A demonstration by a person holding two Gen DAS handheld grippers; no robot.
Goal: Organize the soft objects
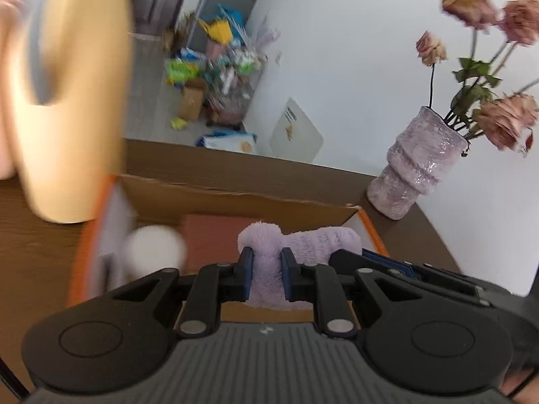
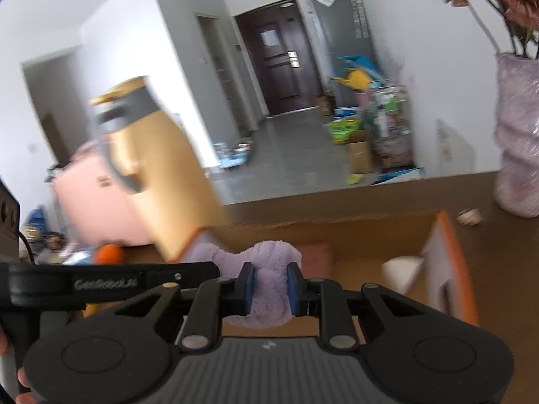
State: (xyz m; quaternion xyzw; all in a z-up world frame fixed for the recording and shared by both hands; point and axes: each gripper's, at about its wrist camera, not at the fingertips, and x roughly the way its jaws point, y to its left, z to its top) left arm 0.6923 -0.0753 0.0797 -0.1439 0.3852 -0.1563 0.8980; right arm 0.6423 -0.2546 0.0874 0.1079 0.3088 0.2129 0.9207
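Low in the centre of the left wrist view, the left gripper (image 1: 266, 274) has its blue pads drawn narrow and pinched on a fluffy lilac cloth (image 1: 303, 240), which bulges above the pads and spreads to the right of them over an open cardboard box (image 1: 235, 198) with orange edges. In the right wrist view the right gripper (image 2: 268, 284) is likewise closed to a narrow gap on the same lilac cloth (image 2: 269, 259), which hangs between its pads at lower centre and trails to the left, where the dark body of the other gripper crosses the lower left of the frame. So the cloth is held at two places and sits above the box's opening, in the lower middle of both views. Inside the box a reddish-brown folded item (image 1: 209, 235) lies behind the cloth, and a blurred white round thing (image 1: 155, 249) sits at the box's left side in the left view. The box rests on a dark brown table (image 1: 43, 245). A tall yellow bottle with a grey handle (image 1: 77, 101) fills the upper left of the left view, blurred, with a pink object beside it at the far left edge. At the right a textured lilac vase (image 1: 414, 168) holds faded pink roses (image 1: 508, 121). Beyond the table, at upper centre, a heap of colourful clutter (image 1: 219, 67) lies on the floor against a white wall.
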